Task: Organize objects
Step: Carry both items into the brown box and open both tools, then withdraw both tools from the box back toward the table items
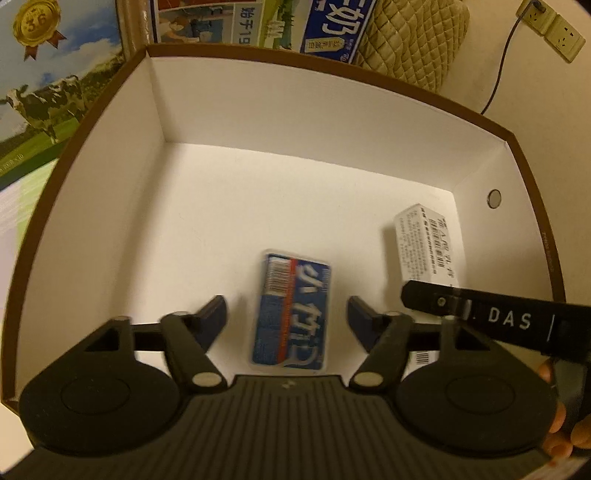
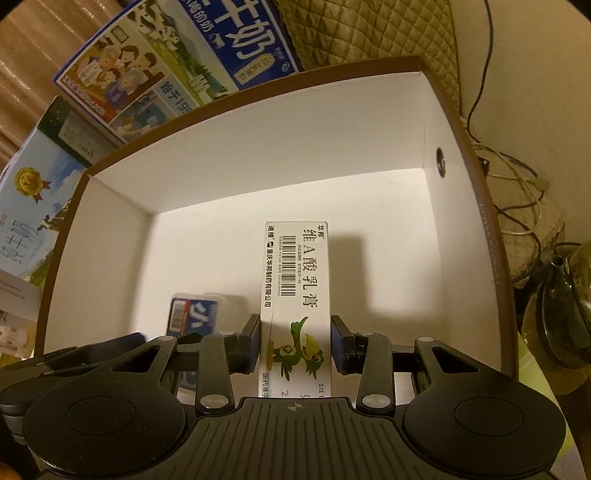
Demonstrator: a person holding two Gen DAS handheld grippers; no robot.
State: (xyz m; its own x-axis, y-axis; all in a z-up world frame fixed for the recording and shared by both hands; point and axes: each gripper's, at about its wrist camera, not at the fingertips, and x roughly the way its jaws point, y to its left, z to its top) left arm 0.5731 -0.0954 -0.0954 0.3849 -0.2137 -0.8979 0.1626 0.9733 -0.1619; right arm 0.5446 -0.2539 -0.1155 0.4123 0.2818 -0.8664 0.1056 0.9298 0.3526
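Note:
A brown-rimmed cardboard box (image 1: 110, 206) with a white inside fills both views (image 2: 491, 258). A blue tissue packet (image 1: 291, 310) lies flat on its floor, also seen at the left of the right wrist view (image 2: 194, 314). My left gripper (image 1: 286, 314) is open, its fingers on either side of the packet and just above it, not touching. My right gripper (image 2: 295, 343) holds a long white ointment carton (image 2: 295, 291) inside the box at its right side; the left finger touches it, the right finger stands a hair off. The carton also shows in the left wrist view (image 1: 428, 243).
Milk cartons stand behind and left of the box (image 1: 48, 92), (image 2: 173, 62). A quilted beige cover (image 1: 410, 37) and a wall socket with cable (image 1: 554, 29) lie behind. Tangled cables (image 2: 517, 192) and a dark pot (image 2: 557, 314) sit right of the box.

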